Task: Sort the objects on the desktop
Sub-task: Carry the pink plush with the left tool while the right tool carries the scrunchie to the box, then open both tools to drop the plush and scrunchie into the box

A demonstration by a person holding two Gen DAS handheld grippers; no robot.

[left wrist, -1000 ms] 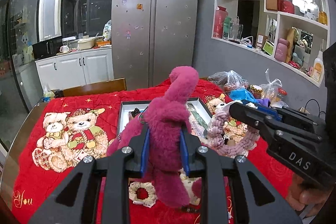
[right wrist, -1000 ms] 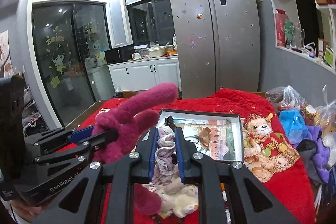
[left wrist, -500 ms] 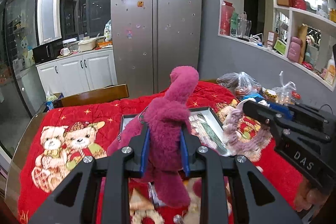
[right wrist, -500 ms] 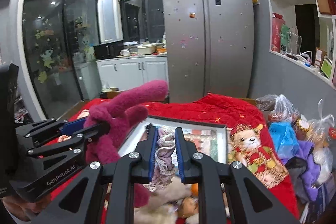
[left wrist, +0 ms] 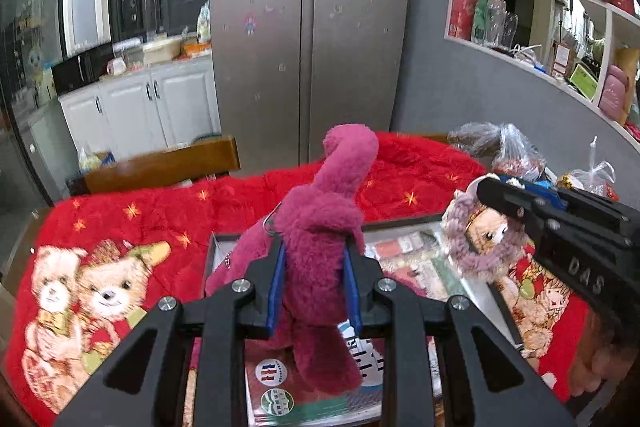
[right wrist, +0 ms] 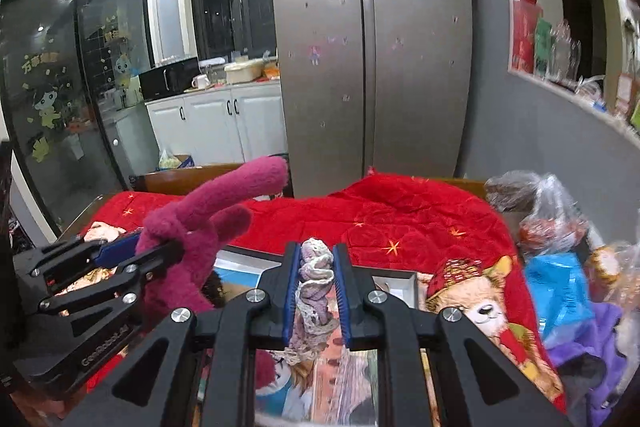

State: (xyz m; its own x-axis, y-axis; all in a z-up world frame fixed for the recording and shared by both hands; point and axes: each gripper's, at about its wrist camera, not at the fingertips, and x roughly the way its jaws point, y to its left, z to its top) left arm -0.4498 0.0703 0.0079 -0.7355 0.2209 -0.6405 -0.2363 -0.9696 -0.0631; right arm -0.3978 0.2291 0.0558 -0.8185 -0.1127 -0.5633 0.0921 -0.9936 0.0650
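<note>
Red blanket [left wrist: 420,167] below; left claw [left wrist: 314,291] pinches magenta plush [left wrist: 320,227], right claw [right wrist: 316,293] crochet ring [right wrist: 316,279].

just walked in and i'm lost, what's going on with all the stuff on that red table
A person is sorting things with a handheld gripper in each hand. The left gripper is shut on a magenta plush toy, held up above the red bear-print cloth. The right gripper is shut on a lilac crocheted ring. Both hang over an open flat box with printed cards inside; neither item is set down yet.
</note>
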